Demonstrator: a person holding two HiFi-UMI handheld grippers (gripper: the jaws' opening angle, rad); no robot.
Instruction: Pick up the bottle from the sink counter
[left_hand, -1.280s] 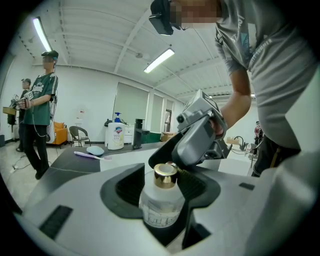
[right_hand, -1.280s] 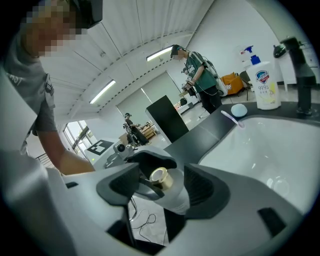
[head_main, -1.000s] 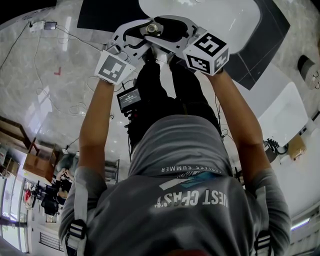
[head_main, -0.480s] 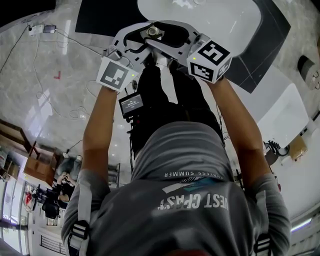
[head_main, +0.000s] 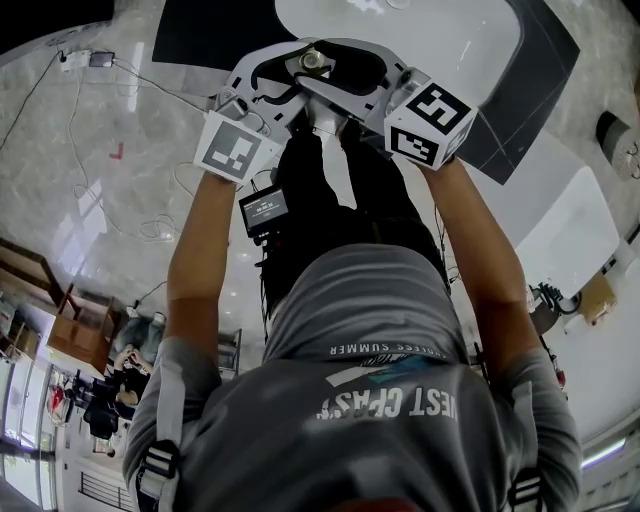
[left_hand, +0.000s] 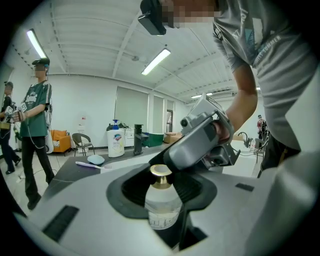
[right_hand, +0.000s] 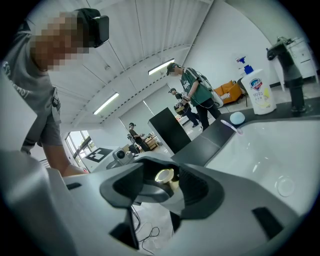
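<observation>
A small clear bottle with a gold cap stands upright between the jaws of my left gripper, which is shut on its body. My right gripper comes in from the other side. Its jaws have just been closing, and the gold cap sits between its dark pads. In the left gripper view one of those pads lies against the cap. From the head view both grippers meet around the bottle at the edge of the sink counter. The bottle's lower part is hidden.
A white basin lies just beyond the grippers. A soap dispenser, a black faucet and a toothbrush stand at the far side of the basin. Cables trail over the floor, and other people stand farther off.
The right gripper's marker cube has shifted slightly right and down in the head view. The left gripper and the bottle have stayed in place.
</observation>
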